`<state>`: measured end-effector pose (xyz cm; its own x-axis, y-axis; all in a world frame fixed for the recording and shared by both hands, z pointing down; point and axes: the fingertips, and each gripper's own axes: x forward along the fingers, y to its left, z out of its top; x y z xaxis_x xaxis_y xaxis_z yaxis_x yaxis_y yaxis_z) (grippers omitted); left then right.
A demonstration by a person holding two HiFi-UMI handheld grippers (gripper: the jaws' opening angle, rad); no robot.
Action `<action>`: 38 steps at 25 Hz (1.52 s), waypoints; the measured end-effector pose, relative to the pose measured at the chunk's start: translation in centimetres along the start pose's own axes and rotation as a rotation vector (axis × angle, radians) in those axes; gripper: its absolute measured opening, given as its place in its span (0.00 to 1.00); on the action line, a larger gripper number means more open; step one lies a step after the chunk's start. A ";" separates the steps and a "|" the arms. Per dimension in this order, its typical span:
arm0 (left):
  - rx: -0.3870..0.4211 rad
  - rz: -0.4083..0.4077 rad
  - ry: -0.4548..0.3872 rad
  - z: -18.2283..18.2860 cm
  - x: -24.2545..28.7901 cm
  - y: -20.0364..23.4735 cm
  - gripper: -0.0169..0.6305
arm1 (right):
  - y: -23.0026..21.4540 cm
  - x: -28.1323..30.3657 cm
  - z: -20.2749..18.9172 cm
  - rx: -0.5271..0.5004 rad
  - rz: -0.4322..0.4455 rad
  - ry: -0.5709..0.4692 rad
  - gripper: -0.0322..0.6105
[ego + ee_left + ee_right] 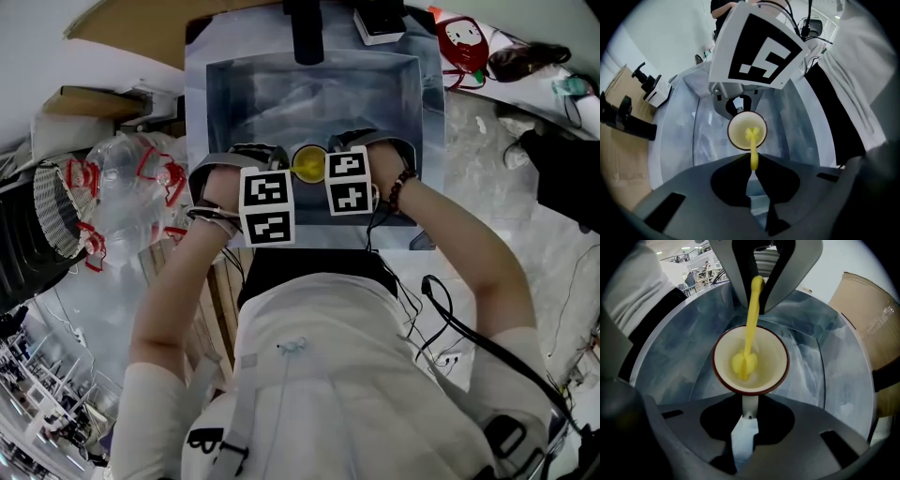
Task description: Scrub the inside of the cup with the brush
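Cream cup (768, 355), dark red rim, handle clamped by right gripper (749, 414), yellow brush (751, 319) pinched by left gripper (753, 169), head inside cup, grey sink (234, 103) beneath.

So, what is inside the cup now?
The yellow head of the brush is inside the cup, near the bottom. It covers the part of the bottom beneath it; the cream wall around looks bare.
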<state>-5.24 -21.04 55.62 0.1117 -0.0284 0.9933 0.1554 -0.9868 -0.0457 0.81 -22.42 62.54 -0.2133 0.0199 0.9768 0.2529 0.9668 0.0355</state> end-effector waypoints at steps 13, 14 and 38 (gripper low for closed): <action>-0.120 -0.038 -0.127 0.2 -0.4 -0.9 0.08 | 0.1 0.0 0.1 0.005 0.000 -0.012 0.16; -0.130 -0.039 -0.138 0.2 -0.6 -1.0 0.08 | 0.1 0.0 0.1 0.006 0.000 -0.012 0.16; -0.296 0.016 -0.231 -0.8 -1.9 -1.4 0.08 | 0.0 -1.3 0.0 0.010 -0.076 -0.028 0.41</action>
<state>-6.42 -19.72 53.85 0.3353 -0.0413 0.9412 -0.1346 -0.9909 0.0045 1.13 -22.44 61.24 -0.2578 -0.0463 0.9651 0.2254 0.9684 0.1067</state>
